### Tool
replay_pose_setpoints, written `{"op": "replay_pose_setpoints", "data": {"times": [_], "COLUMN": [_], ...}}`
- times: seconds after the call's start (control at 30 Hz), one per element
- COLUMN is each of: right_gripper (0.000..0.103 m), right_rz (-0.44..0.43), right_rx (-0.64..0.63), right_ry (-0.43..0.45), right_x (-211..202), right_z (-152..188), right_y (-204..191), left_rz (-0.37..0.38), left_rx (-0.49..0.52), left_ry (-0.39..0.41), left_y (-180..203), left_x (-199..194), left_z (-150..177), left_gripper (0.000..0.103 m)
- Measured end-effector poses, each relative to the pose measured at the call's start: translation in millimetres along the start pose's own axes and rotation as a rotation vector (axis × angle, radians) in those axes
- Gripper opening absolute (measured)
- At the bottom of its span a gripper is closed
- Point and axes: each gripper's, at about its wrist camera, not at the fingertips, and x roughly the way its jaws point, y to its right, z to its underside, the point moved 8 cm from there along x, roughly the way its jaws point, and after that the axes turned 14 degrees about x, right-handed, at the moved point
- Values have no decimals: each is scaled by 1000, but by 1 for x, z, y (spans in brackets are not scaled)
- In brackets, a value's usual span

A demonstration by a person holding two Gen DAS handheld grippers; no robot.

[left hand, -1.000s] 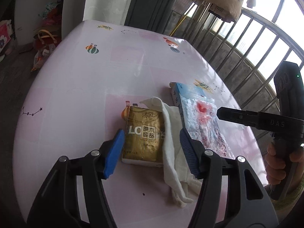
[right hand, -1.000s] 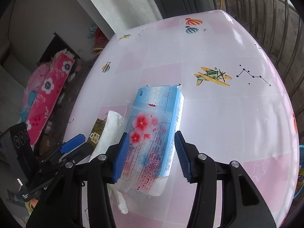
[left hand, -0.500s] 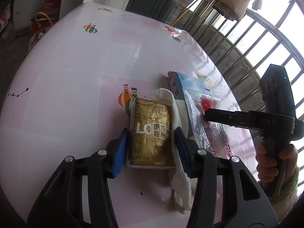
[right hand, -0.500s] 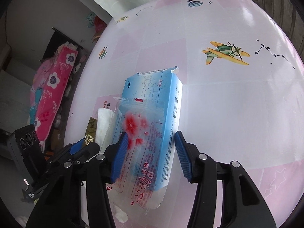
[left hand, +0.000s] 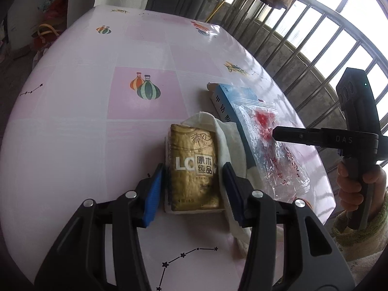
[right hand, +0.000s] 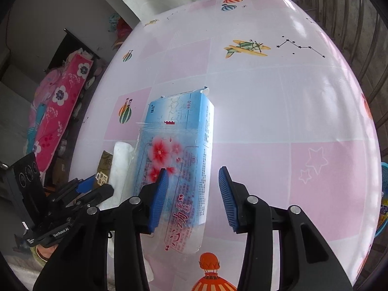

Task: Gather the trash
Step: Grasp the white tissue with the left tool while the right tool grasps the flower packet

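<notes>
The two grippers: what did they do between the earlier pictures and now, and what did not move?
The left gripper moved forward and now straddles the gold tissue pack. The right gripper advanced over the blue box under the clear flower-print bag; its jaws are closing, one pad on the bag, the other clear of the box. Pack, white cloth, box and bag stayed on the table.

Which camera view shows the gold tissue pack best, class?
The left wrist view: the gold tissue pack lies face-up between that gripper's fingers, label readable. The right wrist view shows only a sliver beside the white cloth.
</notes>
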Motion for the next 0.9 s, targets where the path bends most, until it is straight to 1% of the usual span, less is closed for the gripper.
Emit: {"op": "replay_pose_setpoints", "data": {"times": [0.1, 0.2, 0.37, 0.47, 0.53, 0.6, 0.63, 0.67, 0.73, 0.77, 0.8, 0.87, 0.9], "right_gripper": [40, 40, 40, 40, 40, 40, 39, 33, 27, 21, 19, 10, 9], "right_rz": [26, -7, -64, -64, -38, -17, -7, -2, -7, -5, -4, -11, -16], "right_rx": [6, 22, 17, -7, -24, -37, -41, -48, -50, -54, -56, -50, -47], "right_ry": [27, 43, 63, 48, 42, 35, 35, 34, 37, 42, 47, 51, 52], "right_x": [-6, -16, -27, -21, -15, -9, -7, -7, -8, -9, -11, -13, -13], "right_z": [-2, -2, 6, 13, 16, 19, 20, 21, 23, 23, 22, 21, 21], "right_y": [7, 9, 1, -8, -9, -9, -9, -9, -9, -8, -7, -5, -4], "left_rz": [-33, -59, -29, -18, -34, -55, -63, -73, -91, -98, -98, -87, -76], "left_rx": [-1, 19, 77, 131, 169, 205, 218, 229, 246, 256, 262, 254, 243], "left_ry": [11, 53, 121, 118, 99, 77, 61, 48, 38, 40, 38, 34, 31], "left_y": [-4, -3, 12, 27, 35, 40, 41, 42, 44, 45, 45, 42, 41], "left_x": [-6, -19, -35, -31, -24, -14, -8, -3, 2, 3, 3, 5, 6], "left_z": [-1, -8, -24, -29, -29, -28, -27, -26, -24, -25, -24, -24, -24], "left_gripper": [46, 46, 46, 46, 46, 41, 36, 32, 26, 23, 17, 5, 3]}}
